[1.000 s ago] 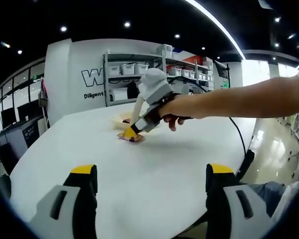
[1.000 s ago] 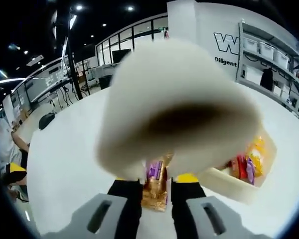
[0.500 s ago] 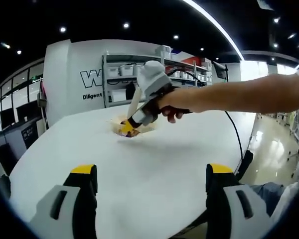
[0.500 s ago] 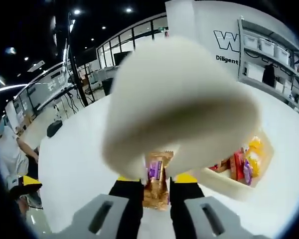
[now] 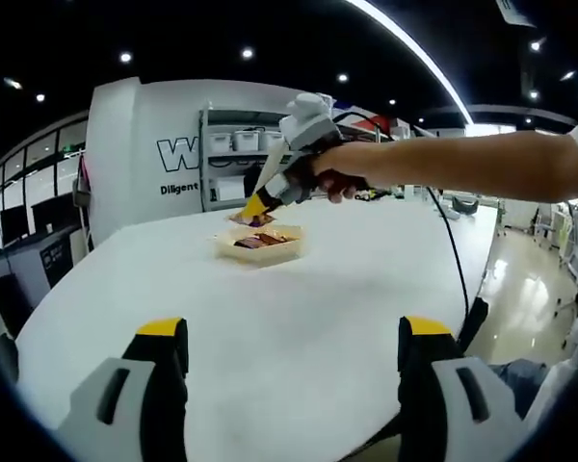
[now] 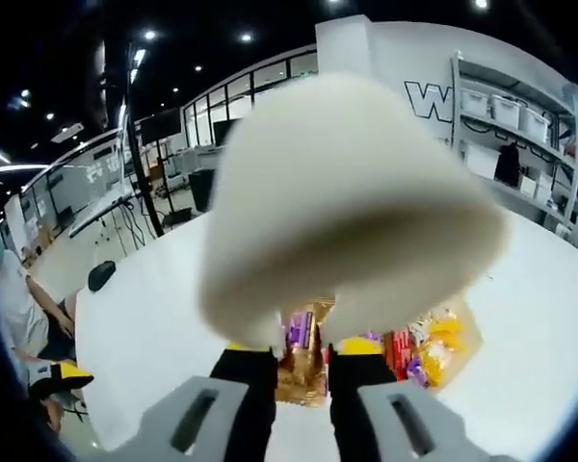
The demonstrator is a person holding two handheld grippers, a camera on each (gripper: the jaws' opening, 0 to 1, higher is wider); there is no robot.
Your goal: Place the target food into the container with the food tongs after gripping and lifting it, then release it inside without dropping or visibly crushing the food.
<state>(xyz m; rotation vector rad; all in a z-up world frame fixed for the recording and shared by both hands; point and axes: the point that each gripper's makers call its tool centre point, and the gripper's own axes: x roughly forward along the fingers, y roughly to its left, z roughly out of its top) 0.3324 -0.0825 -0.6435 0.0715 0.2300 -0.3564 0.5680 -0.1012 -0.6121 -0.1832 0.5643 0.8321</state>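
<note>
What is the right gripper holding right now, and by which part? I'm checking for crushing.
The right gripper holds white food tongs, its fingers squeezing their arms; the tong tips pinch a gold-and-purple snack packet.

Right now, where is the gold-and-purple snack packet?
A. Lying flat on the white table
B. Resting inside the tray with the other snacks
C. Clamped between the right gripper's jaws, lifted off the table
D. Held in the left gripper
C: in the right gripper view the snack packet sits pinched in the right gripper, off the white table, with the tray beside it.
</note>
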